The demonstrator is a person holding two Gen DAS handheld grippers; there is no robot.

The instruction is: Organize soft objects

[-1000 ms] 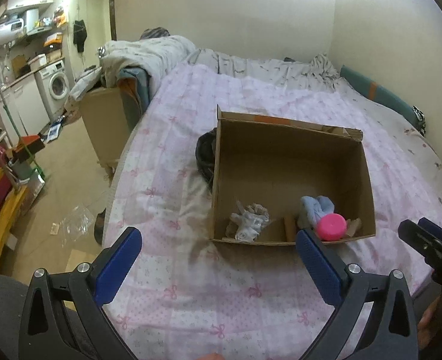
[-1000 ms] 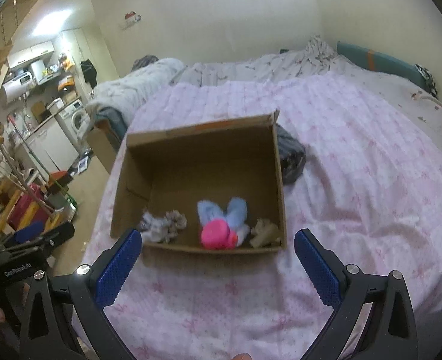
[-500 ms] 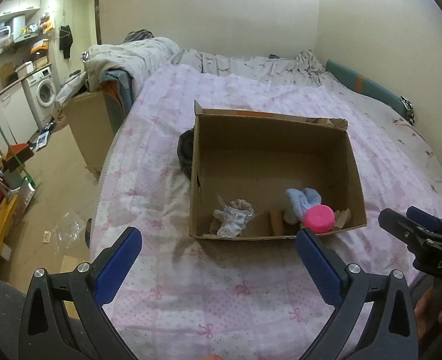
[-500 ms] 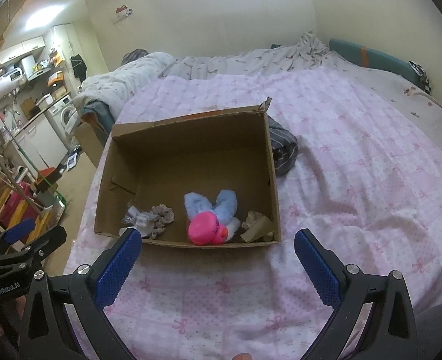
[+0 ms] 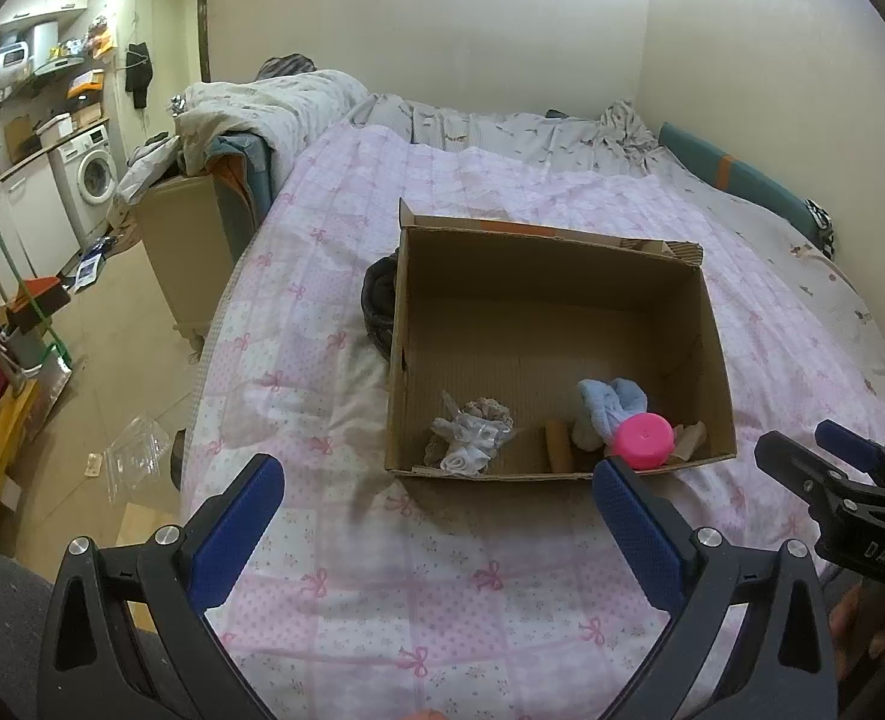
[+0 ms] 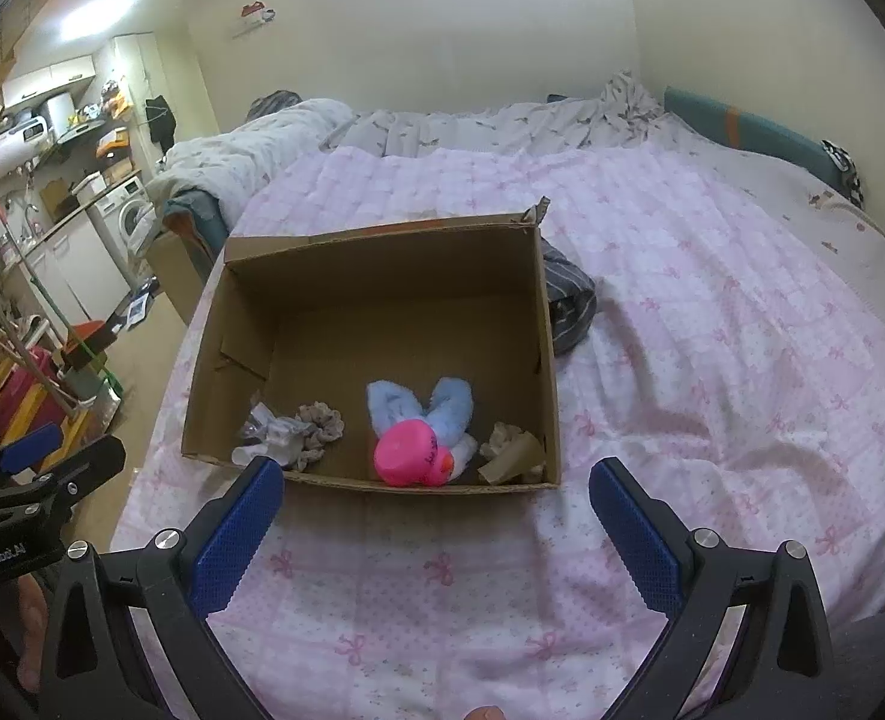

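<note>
Soft objects sit bunched along the near wall of an open cardboard box (image 6: 382,300) that rests on a pink patchwork bedspread (image 6: 712,360) printed with bows. From the right wrist view, a white and grey lacy bundle (image 6: 289,435) lies in the near left corner of the box, a pale blue plush piece (image 6: 442,405) with two ear-like lobes lies near the middle, a bright pink round piece (image 6: 409,456) rests against its near side, touching it, and a crumpled beige item (image 6: 511,450) fills the near right corner. The right gripper (image 6: 436,504) hovers over the bedspread just short of the box's near wall, its blue-padded fingers (image 6: 241,531) spread wide and holding nothing; the pink piece lies at about twelve o'clock from the gap between them, beyond the wall. The left gripper (image 5: 436,504) also hangs over the bedspread with its fingers (image 5: 637,525) wide apart and empty; from there the box (image 5: 550,324) lies at roughly one o'clock, and the lacy bundle (image 5: 472,441) is nearly straight ahead. A dark striped garment (image 6: 568,309) lies on the bedspread against the box's outer side wall, at the box's three o'clock in the right wrist view. A washing machine (image 5: 94,177) stands far off at ten o'clock in the left wrist view.
</note>
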